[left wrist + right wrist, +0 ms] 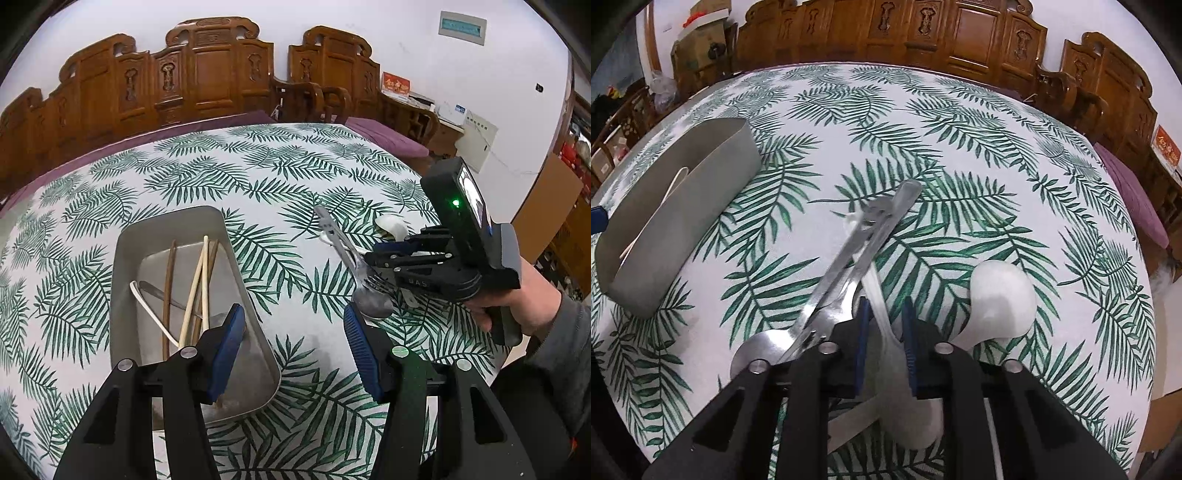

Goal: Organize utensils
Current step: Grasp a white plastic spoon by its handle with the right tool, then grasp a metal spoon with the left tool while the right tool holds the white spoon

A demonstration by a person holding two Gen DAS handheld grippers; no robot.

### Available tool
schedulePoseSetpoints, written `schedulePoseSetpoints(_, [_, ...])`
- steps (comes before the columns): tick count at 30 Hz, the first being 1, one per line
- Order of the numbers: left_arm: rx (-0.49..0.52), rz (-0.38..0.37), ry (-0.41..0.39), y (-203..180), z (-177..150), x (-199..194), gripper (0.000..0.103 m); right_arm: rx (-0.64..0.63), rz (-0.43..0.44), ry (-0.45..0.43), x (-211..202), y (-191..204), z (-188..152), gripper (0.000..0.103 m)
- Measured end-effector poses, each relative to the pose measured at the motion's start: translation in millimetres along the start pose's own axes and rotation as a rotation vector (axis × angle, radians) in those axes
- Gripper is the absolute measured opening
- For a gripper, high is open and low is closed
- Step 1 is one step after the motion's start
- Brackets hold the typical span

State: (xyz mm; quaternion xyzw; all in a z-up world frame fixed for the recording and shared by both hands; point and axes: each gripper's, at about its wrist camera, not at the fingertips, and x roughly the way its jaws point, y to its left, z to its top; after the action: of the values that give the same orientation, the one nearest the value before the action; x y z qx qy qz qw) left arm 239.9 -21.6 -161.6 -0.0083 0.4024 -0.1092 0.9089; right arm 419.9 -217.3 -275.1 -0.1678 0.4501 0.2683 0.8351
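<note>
**Right gripper closes around a white spoon handle beside the grey tray**

A round table under a palm-leaf tablecloth (pixel 258 177) fills both views, with carved wooden chairs (pixel 207 70) ranged behind its far edge. The landmark on it is the grey tray (pixel 123 266), a deep rectangular bin standing on the cloth.

Inside the tray lie two pale chopsticks (pixel 197 284) and two dark wooden chopsticks (pixel 168 291), all running lengthwise, together with a metal spoon (pixel 155 291) and a white utensil handle (pixel 147 310) curving along the floor of the tray.

The left gripper (pixel 294 350) hovers over the tray's near right corner, its blue-padded jaws spread wide with nothing between them; one pad hangs above the tray's inside, the other over bare cloth just right of the tray.

Well to the right of the tray sits a loose pile of cutlery. A steel spoon (pixel 764 354) and a steel fork (pixel 871 236) lie crossed, handles pointing away from the right wrist camera. A white ceramic spoon (pixel 1001 299) rests at the far right of the pile.

The right gripper (pixel 884 354) is down in this pile, its jaws narrowed on either side of the handle of a white plastic spoon (pixel 908 406); whether the pads actually press on it cannot be told.
</note>
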Motion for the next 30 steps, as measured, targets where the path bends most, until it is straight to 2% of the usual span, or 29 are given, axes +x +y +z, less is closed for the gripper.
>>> schedulePoseSetpoints(7, [0.005, 0.001, 0.000, -1, 0, 0, 0.053, 0.068, 0.041, 0.004, -7, -3, -3, 0.008])
schedulePoseSetpoints(19, [0.009, 0.002, -0.002, -2, -1, 2, 0.053, 0.161, -0.049, -0.035, -24, -22, -6, 0.008])
schedulePoseSetpoints(30, [0.025, -0.009, -0.005, -14, 2, 2, 0.053, 0.203, -0.013, -0.077, -42, -27, -13, 0.008])
